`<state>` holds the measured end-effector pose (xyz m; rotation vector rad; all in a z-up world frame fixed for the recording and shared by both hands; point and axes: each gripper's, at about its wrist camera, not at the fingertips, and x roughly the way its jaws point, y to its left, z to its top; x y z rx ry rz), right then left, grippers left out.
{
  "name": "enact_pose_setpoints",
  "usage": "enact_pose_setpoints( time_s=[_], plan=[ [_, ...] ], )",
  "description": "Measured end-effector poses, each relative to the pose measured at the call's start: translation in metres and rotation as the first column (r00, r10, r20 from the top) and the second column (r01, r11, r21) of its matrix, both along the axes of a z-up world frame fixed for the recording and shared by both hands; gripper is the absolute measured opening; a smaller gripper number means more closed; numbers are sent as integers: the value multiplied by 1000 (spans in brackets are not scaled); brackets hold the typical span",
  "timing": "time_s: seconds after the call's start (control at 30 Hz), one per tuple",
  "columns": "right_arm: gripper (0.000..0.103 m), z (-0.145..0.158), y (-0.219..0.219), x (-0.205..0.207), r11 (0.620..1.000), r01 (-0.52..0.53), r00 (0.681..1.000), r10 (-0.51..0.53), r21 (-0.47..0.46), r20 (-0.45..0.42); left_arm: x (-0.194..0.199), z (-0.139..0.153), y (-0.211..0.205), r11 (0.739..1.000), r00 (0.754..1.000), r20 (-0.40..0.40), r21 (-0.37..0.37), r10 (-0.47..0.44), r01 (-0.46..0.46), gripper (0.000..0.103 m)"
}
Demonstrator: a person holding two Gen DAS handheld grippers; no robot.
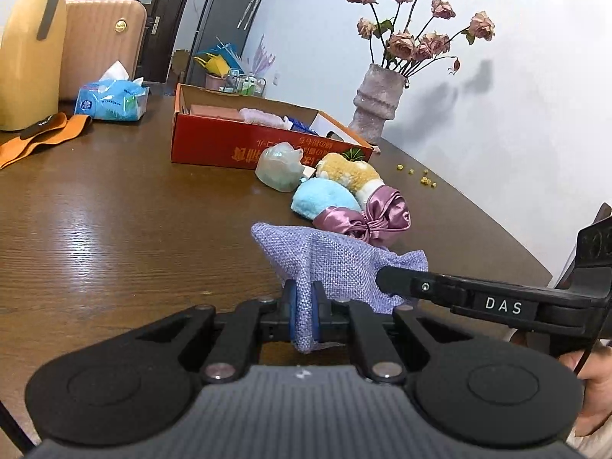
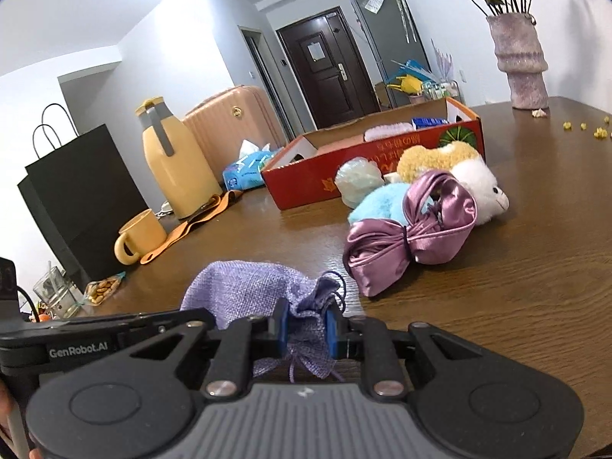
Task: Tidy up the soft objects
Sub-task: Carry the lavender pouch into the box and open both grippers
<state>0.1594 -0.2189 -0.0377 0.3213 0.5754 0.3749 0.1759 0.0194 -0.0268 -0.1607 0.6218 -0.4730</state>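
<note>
Lilac burlap pouch (image 1: pixel 325 264) held just above the table (image 1: pixel 114 229), near the red box (image 1: pixel 237 145). Left gripper (image 1: pixel 303 302) clamps one end; right gripper (image 2: pixel 306 329) clamps the gathered drawstring end.

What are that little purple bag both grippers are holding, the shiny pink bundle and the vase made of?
The bag looks like coarse, burlap-like cloth with a matte finish: its open weave shows plainly. The pink bundle seems to be satin, since its smooth folds catch glossy highlights. The vase appears to be ceramic or stone with a rough, speckled, dull surface; the pictures cannot settle which.
</note>
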Motion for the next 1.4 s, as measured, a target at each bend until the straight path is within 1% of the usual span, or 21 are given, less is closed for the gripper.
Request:
enact_pose_setpoints(
  time_s=[0.13,0.23,0.33,0.4,0.47,0.57,0.67,0.77,0.83,0.9,0.93,1.0,1.03,1.07,1.1,1.13,1.17,1.23,1.3,1.37,1.4],
  plan=[
    [18,11,0,-3,1000,-3,1000,3,6,30,-4,11,1,1000,1000,31,-4,0,0,8],
    [18,23,-3,5,1000,-13,999,12,15,50,2,23,1,1000,998,61,-7,-1,1,8],
    [18,38,-5,26,1000,-26,997,25,11,76,23,39,-1,1000,996,90,-20,-5,6,8],
    [18,50,-6,48,1000,-28,995,28,-1,94,44,50,-5,1000,992,124,-2,-3,3,8],
    [18,63,-6,77,999,-36,994,38,-22,105,72,62,-10,1000,989,147,22,5,-8,8],
    [18,84,-5,136,997,-56,992,63,-61,111,134,78,-17,998,988,151,64,14,-24,8],
    [18,95,-1,214,993,-68,995,74,-92,63,205,85,-20,994,993,112,94,46,-56,8],
    [18,90,10,297,988,-82,996,79,-133,-28,278,78,-24,988,997,42,132,69,-74,8],
    [18,77,19,347,984,-97,991,82,-152,-105,321,64,-30,976,996,-1,198,89,-87,8],
    [18,61,25,385,981,-104,982,75,-163,-175,347,47,-36,959,995,-23,270,93,-83,10],
    [18,53,29,397,979,-113,977,79,-168,-196,356,39,-38,949,995,-28,304,101,-87,10],
    [18,37,36,415,975,-114,969,67,-191,-237,367,26,-36,938,994,-42,337,106,-85,11],
    [23,30,40,422,973,-114,965,60,-203,-256,371,21,-34,933,992,-51,348,114,-89,14],
    [25,25,41,425,970,-113,961,52,-214,-271,373,19,-31,931,991,-45,352,122,-99,18],
    [25,21,43,427,968,-112,960,47,-223,-277,374,19,-29,931,992,-32,349,124,-105,33],
    [27,20,43,427,967,-107,961,41,-231,-274,373,20,-27,932,992,-14,344,125,-112,50],
    [35,19,43,428,966,-110,961,43,-235,-272,369,23,-25,934,992,14,335,125,-122,54],
    [48,20,42,426,961,-137,960,68,-242,-272,362,29,-25,933,990,64,331,126,-140,54],
    [48,25,38,419,952,-146,962,73,-269,-264,354,38,-26,927,988,93,342,127,-152,54],
    [48,38,29,405,950,-138,970,73,-281,-230,342,49,-27,926,985,125,344,120,-157,55],
    [48,46,23,396,952,-133,975,75,-277,-209,334,55,-27,924,982,144,345,122,-166,59]
  ],
)
